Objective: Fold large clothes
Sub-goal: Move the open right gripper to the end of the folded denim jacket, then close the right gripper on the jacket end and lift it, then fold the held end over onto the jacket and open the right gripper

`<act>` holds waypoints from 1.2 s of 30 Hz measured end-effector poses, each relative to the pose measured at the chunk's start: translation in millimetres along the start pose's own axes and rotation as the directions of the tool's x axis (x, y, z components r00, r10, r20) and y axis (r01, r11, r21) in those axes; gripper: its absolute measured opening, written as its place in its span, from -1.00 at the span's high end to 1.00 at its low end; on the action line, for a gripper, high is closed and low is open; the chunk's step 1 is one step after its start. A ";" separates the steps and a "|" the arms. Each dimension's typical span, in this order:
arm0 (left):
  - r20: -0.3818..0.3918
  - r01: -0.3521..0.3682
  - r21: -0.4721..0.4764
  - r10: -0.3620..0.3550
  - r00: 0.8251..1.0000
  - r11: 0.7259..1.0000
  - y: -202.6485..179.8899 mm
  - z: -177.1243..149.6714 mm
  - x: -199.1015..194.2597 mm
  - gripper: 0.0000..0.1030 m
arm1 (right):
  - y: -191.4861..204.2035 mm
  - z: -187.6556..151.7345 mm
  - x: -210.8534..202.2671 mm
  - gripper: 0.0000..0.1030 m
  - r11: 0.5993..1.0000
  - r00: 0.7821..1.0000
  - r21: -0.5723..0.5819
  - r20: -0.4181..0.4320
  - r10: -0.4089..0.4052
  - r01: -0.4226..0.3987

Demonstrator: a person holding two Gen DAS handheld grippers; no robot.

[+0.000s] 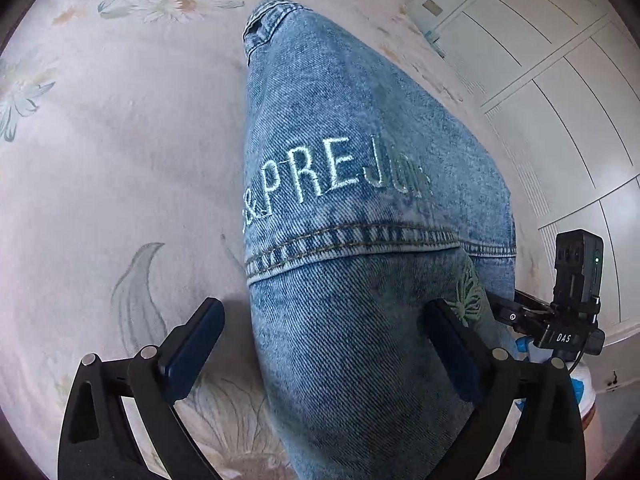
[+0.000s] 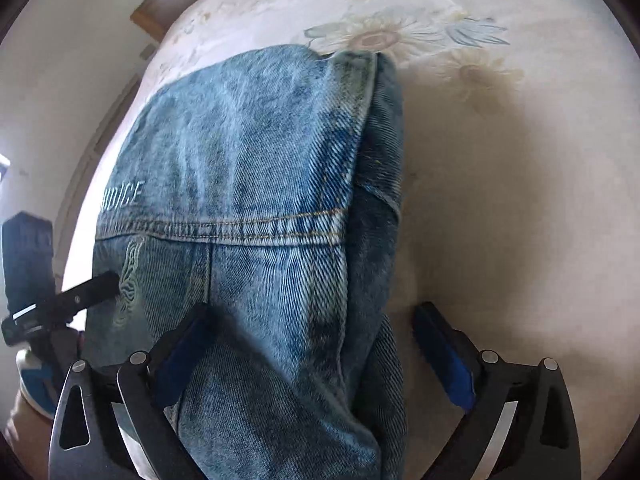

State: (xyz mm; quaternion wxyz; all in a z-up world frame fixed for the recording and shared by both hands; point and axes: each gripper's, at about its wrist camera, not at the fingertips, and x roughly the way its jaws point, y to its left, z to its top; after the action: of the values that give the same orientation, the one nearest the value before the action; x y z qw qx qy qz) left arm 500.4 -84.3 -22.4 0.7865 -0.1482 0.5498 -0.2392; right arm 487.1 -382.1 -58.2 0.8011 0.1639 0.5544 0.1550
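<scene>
A blue denim jacket [image 1: 360, 168] with pale embroidered letters lies folded lengthwise on a floral bedsheet [image 1: 120, 160]. It also shows in the right wrist view [image 2: 256, 168]. My left gripper [image 1: 324, 340] is open, its fingers [image 1: 196, 344] straddling the jacket's near left edge. My right gripper [image 2: 316, 344] is open, its fingers [image 2: 440, 352] straddling the jacket's near right edge, where layers stack. The other gripper's body shows at each view's side [image 1: 576, 300] [image 2: 48, 304]. Neither gripper pinches cloth.
The bed's pale sheet [image 2: 500, 200] spreads around the jacket. White wardrobe doors [image 1: 560, 100] stand beyond the bed's right edge. A wooden headboard corner [image 2: 152, 12] shows at the far end.
</scene>
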 end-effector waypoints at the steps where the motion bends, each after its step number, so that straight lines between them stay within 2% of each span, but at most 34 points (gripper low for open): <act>1: 0.004 0.004 0.002 -0.004 1.000 1.000 0.9 0.0 -0.6 -0.87 | 0.6 0.9 1.3 -0.90 1.000 1.000 -0.009 0.000 -0.001 0.001; 3: 0.005 0.037 0.004 -0.037 0.999 0.999 -2.3 -0.3 -0.8 -0.52 | 1.3 1.1 3.4 -0.81 1.000 1.000 -0.022 0.000 0.003 -0.003; 4: 0.009 0.028 0.003 -0.028 1.000 1.000 -4.4 -0.1 -1.2 -0.50 | 2.9 0.8 4.1 -0.63 1.000 1.000 -0.029 0.003 0.009 -0.009; 5: 0.016 0.023 0.013 -0.024 1.000 1.000 -6.5 -0.2 -2.6 -0.40 | 4.3 2.5 5.1 -0.27 0.999 1.000 -0.029 0.003 0.028 -0.028; 6: 0.022 0.022 0.026 -0.023 1.000 0.999 -7.5 -0.9 -4.4 -0.29 | 4.2 2.5 6.3 -0.17 0.998 0.998 -0.014 0.000 0.064 -0.064; 7: 0.027 0.027 0.033 -0.028 0.999 0.999 -7.5 -1.8 -6.7 -0.23 | 5.5 1.2 7.5 0.03 0.997 0.997 -0.005 -0.001 0.075 -0.075; 9: 0.048 0.063 0.025 -0.064 0.997 0.998 -6.1 -5.5 -15.3 0.05 | 8.1 -0.6 8.7 0.13 0.996 0.996 0.001 0.001 0.095 -0.095; 11: 0.073 0.094 0.028 -0.095 0.993 0.995 -5.8 -5.5 -25.8 0.17 | 9.9 -2.0 2.4 0.38 0.994 0.994 0.007 0.030 0.105 -0.106; 16: 0.126 0.134 0.038 -0.138 0.982 0.990 -1.2 -12.3 -67.5 0.26 | 37.9 -2.2 -25.9 0.59 0.991 0.985 -0.042 0.116 0.129 -0.125; 19: 0.179 0.119 0.041 -0.124 0.976 0.992 15.7 -12.1 -107.1 0.26 | 61.3 1.2 -34.9 0.60 0.985 0.977 -0.070 0.132 0.168 -0.160; 23: 0.200 0.062 0.031 -0.067 0.978 0.998 44.3 -15.7 -142.1 0.26 | 99.6 5.9 -26.2 0.60 0.970 0.961 -0.092 0.142 0.237 -0.226; 26: 0.177 0.028 0.010 -0.029 0.984 1.000 64.4 -24.4 -143.4 0.24 | 121.4 3.3 -5.7 0.60 0.965 0.960 -0.098 0.116 0.254 -0.244; 28: 0.135 -0.023 -0.002 0.023 0.991 1.000 77.4 -32.9 -129.2 0.18 | 127.3 -0.7 14.5 0.59 0.968 0.967 -0.092 0.081 0.242 -0.234; 30: 0.120 -0.074 -0.018 0.076 0.990 0.997 92.0 -44.9 -120.8 0.01 | 125.7 -3.8 37.1 0.49 0.977 0.978 -0.076 0.044 0.203 -0.199; 31: 0.137 -0.072 -0.027 0.075 0.988 0.997 96.8 -49.4 -123.3 -0.02 | 124.8 -5.6 39.8 0.32 0.980 0.981 -0.067 0.042 0.188 -0.185; 32: 0.154 -0.061 -0.039 0.066 0.986 0.997 99.3 -55.0 -127.6 -0.07 | 119.1 -8.1 41.1 0.13 0.982 0.981 -0.044 0.046 0.187 -0.185; 34: 0.181 -0.074 -0.034 0.079 0.980 0.997 100.8 -64.2 -136.4 -0.09 | 107.3 -10.8 35.7 -0.07 0.983 0.981 -0.011 0.064 0.182 -0.182; 36: 0.192 -0.119 -0.016 0.120 0.974 0.993 100.8 -70.6 -139.8 -0.23 | 92.8 -16.0 27.1 -0.20 0.989 0.986 -0.002 0.073 0.149 -0.149</act>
State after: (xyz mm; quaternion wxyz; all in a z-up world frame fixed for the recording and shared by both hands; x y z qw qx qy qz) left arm 416.6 78.0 13.8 0.8486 -0.1391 0.4796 -0.1746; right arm 475.0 -285.6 -45.9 0.8068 0.2119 0.5111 0.2074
